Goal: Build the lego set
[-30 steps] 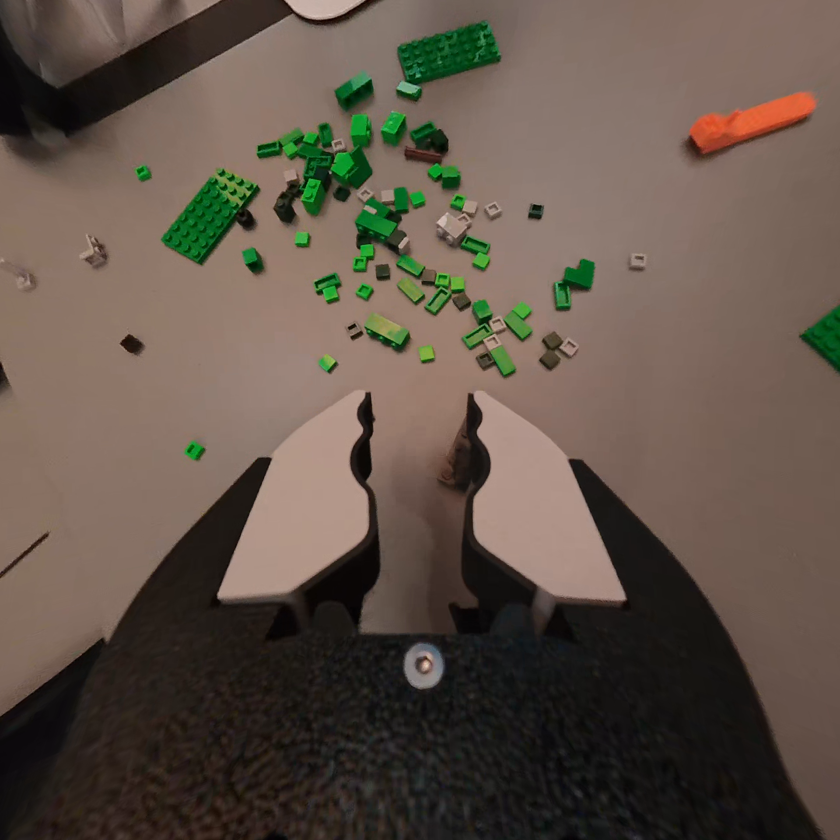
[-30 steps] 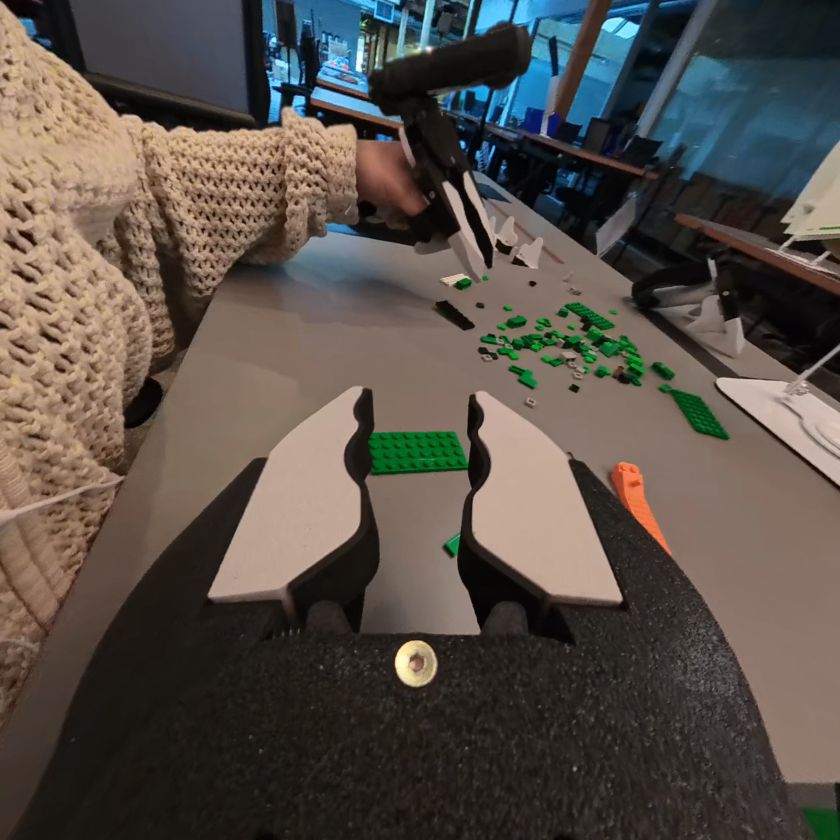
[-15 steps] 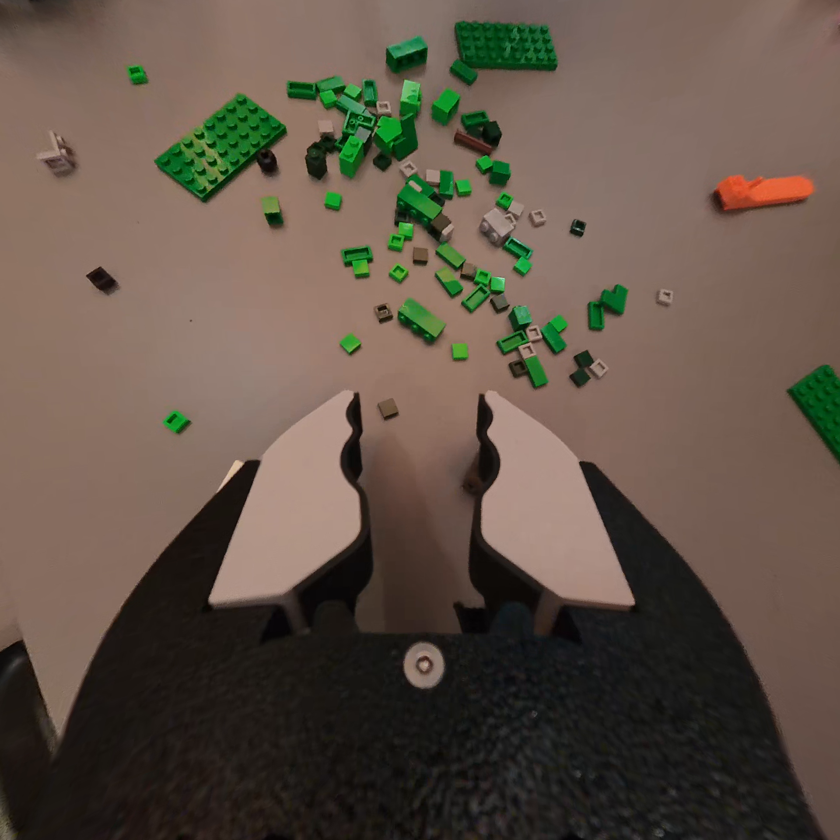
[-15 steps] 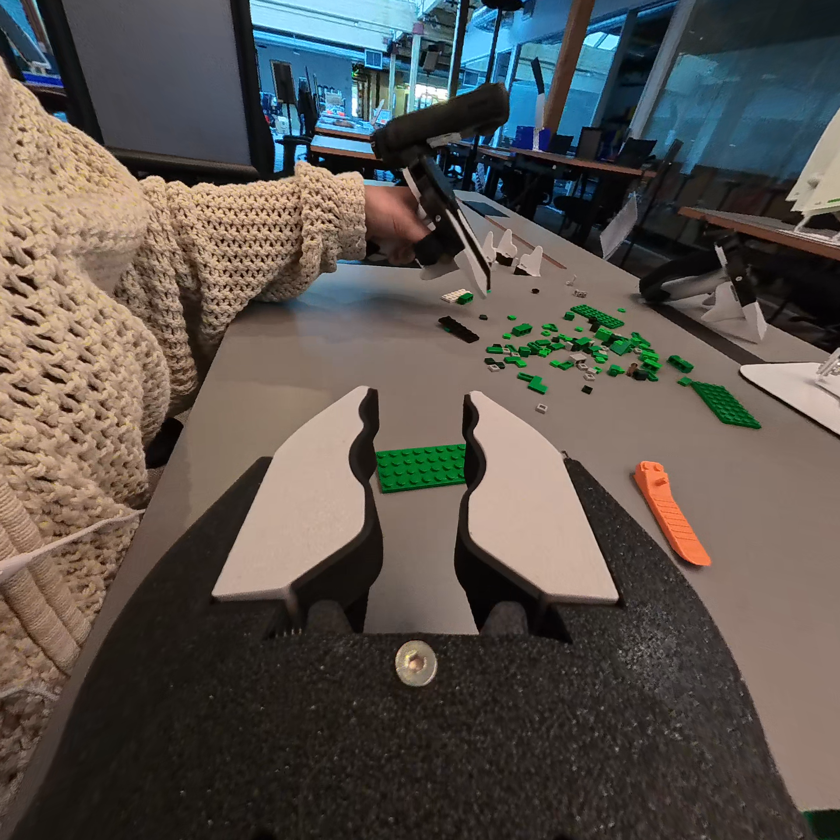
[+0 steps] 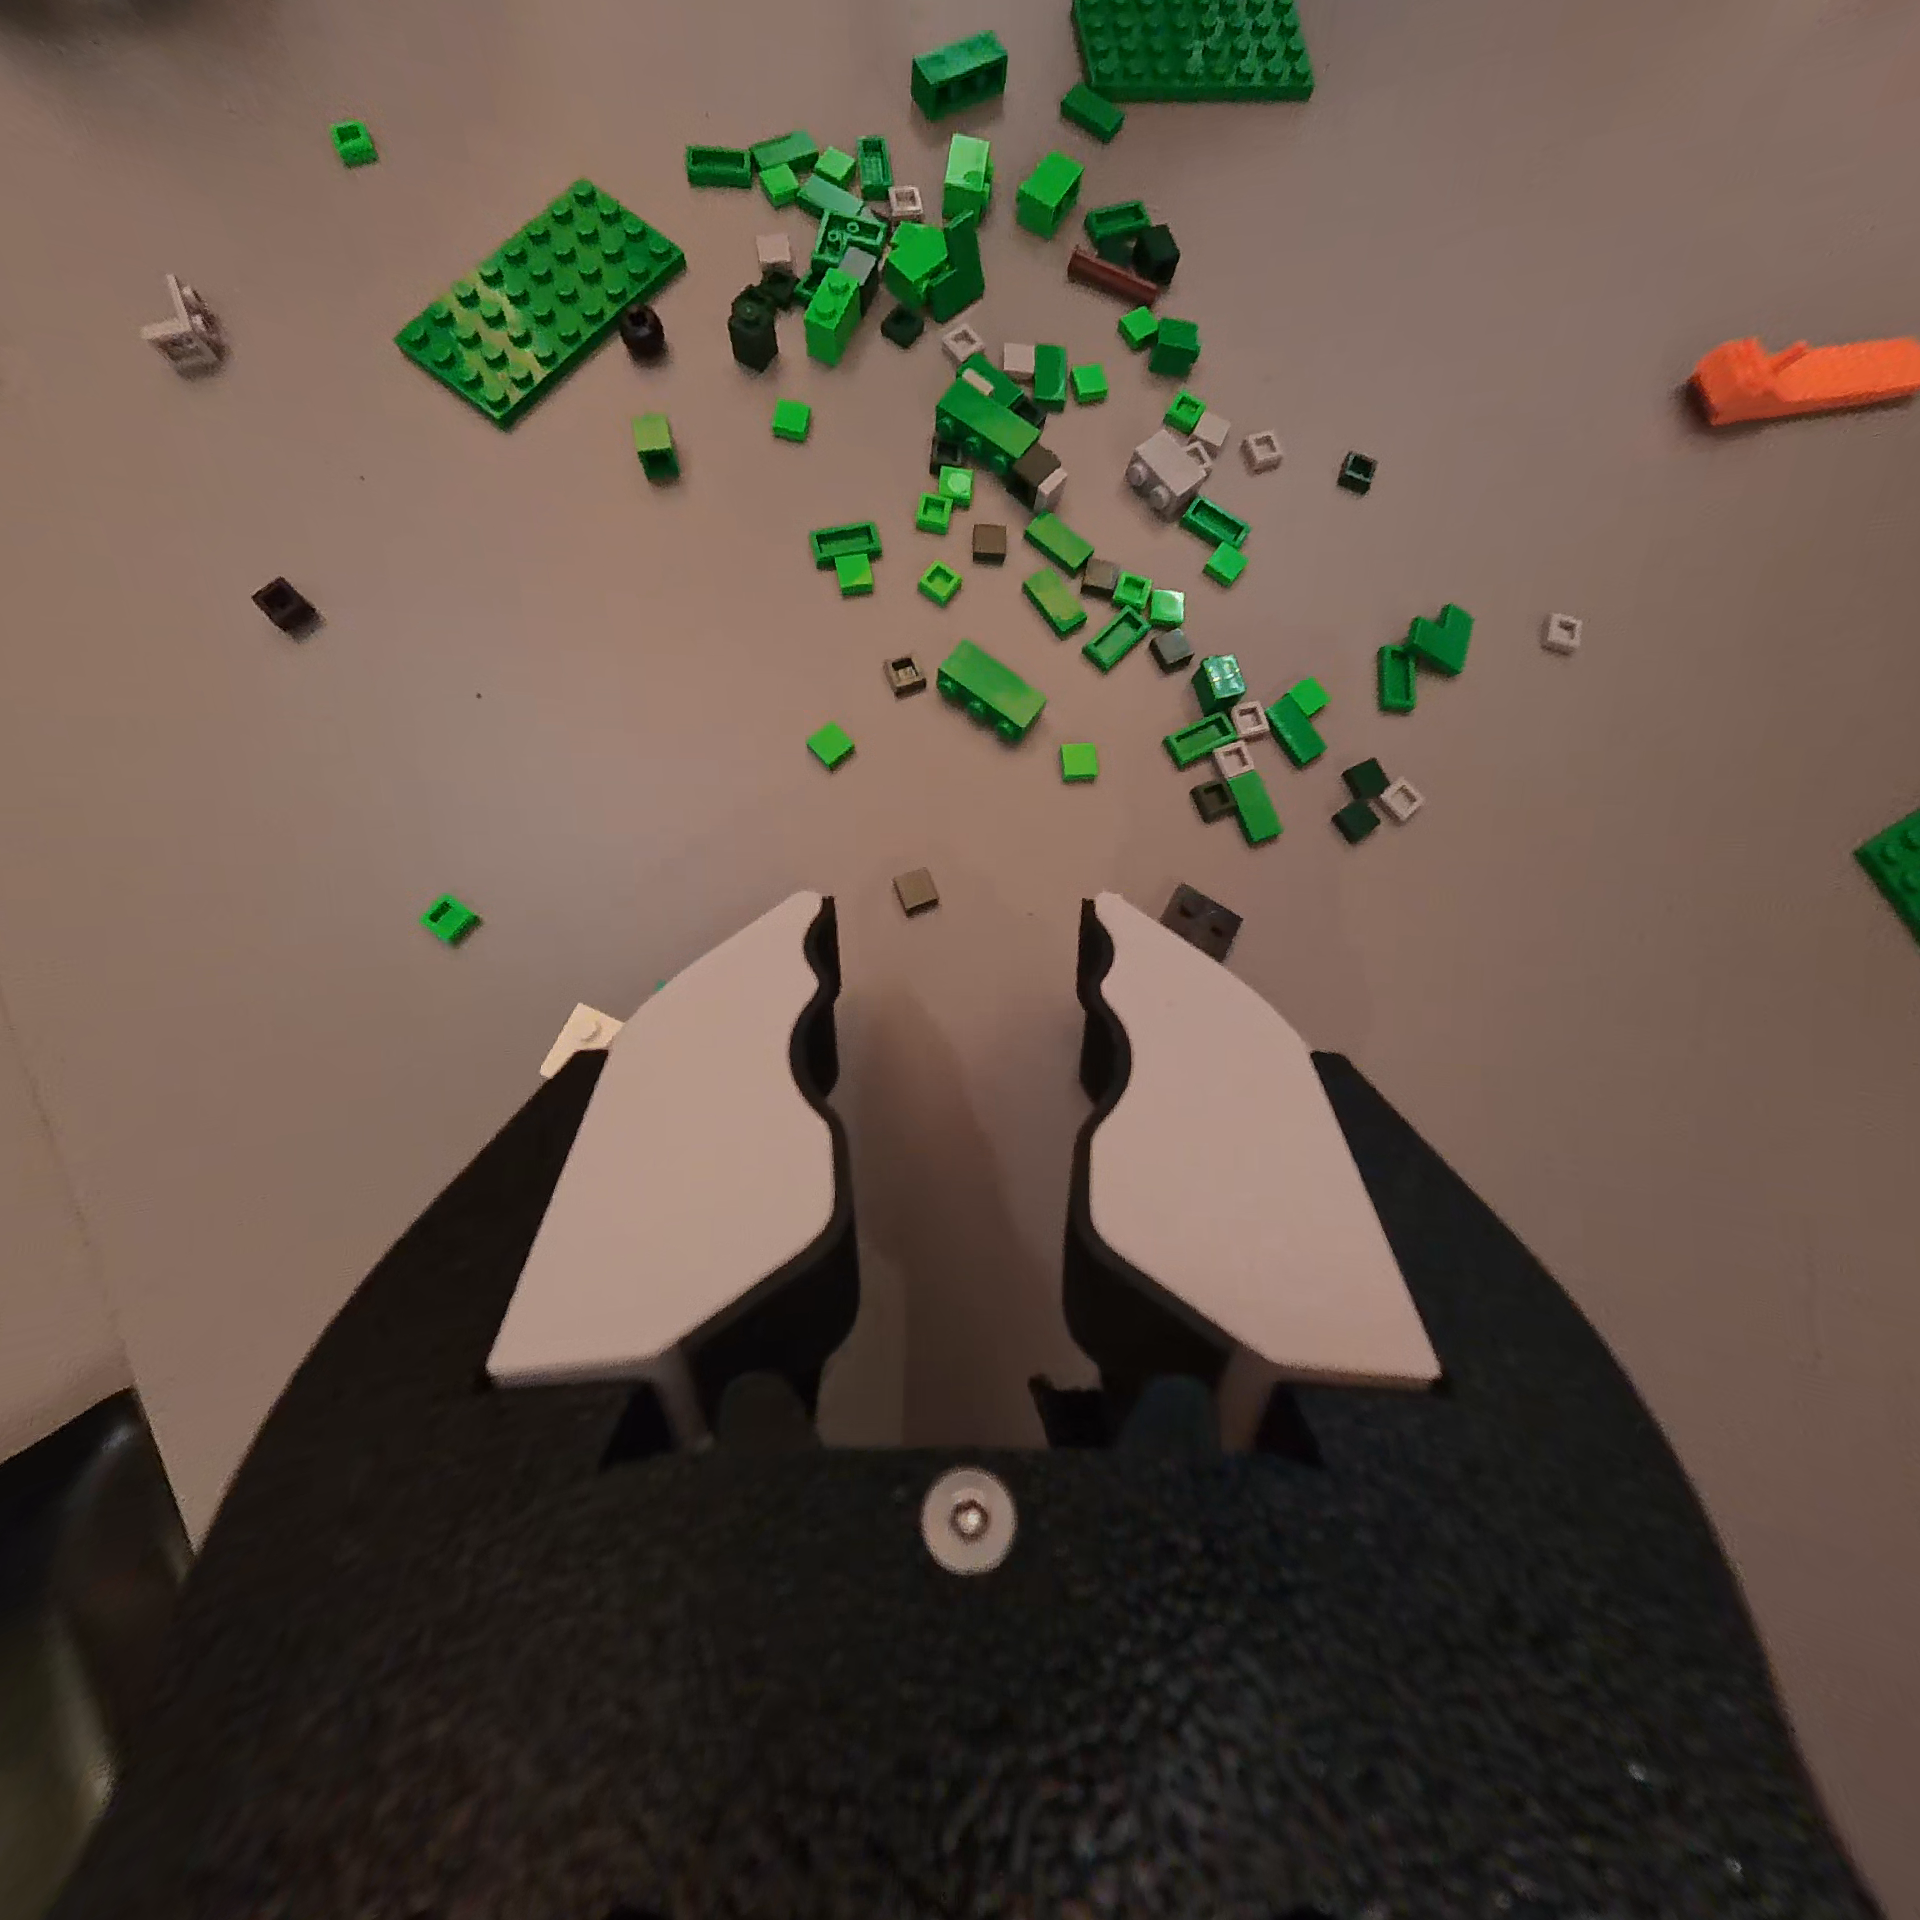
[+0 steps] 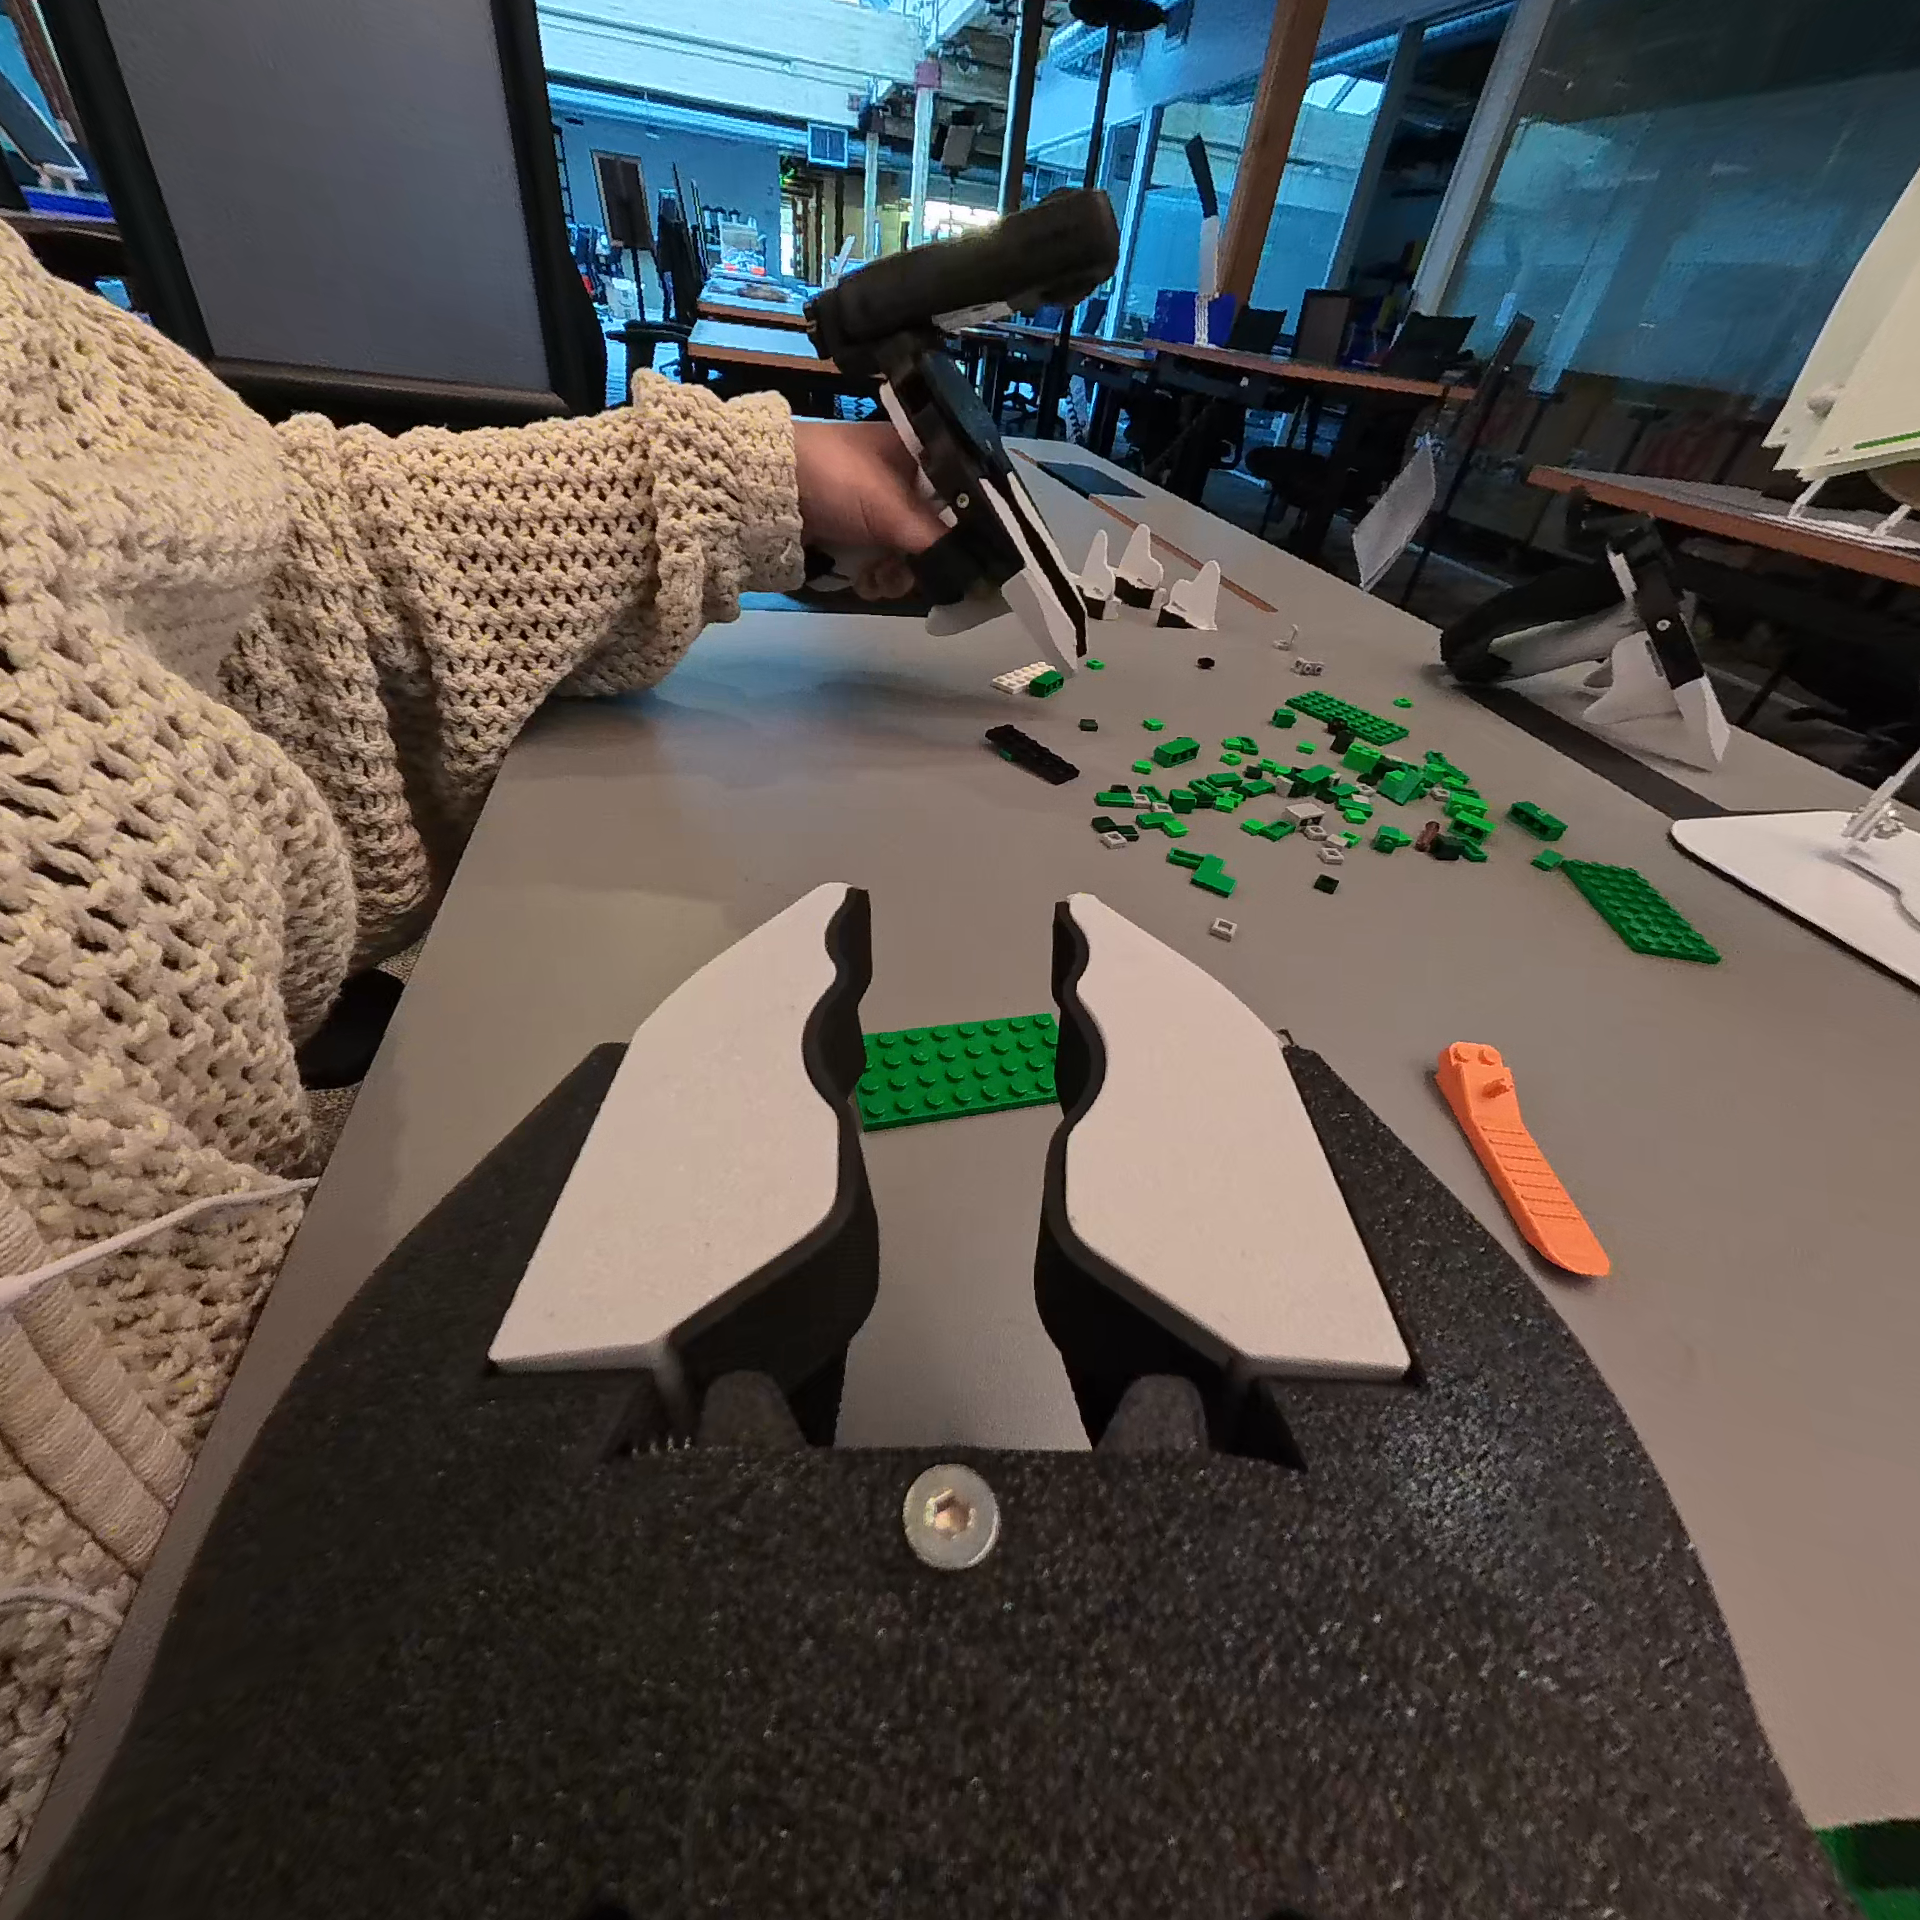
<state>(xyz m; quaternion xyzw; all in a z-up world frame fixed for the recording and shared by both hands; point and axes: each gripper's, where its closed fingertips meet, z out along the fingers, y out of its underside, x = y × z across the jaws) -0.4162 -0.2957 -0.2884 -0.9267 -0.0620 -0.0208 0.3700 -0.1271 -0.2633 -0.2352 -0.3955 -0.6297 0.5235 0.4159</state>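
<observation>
Many small green, grey and dark Lego pieces lie scattered on the grey table. My left gripper is open and empty, low over the table at the near edge of the pile. A small olive tile lies just ahead of its tips, and a dark grey plate lies beside its right fingertip. My right gripper is open and empty. A green plate lies flat on the table and shows between its fingers. The left gripper also shows in the right wrist view, held by a hand above a white plate.
Green plates lie at the pile's edges. An orange brick separator lies right of my right gripper. A black plate lies near the white one. A knitted sleeve reaches in from the left. A white stand base is at right. The left gripper's tips are roughly 30 centimeters from the right gripper's. About 4 centimeters separates my left fingertips from the small olive tile.
My left gripper has drawn back and sunk towards the table, and its jaws have widened a little. A dark piece that was by its right finger now lies on the table. My right gripper barely moved.
</observation>
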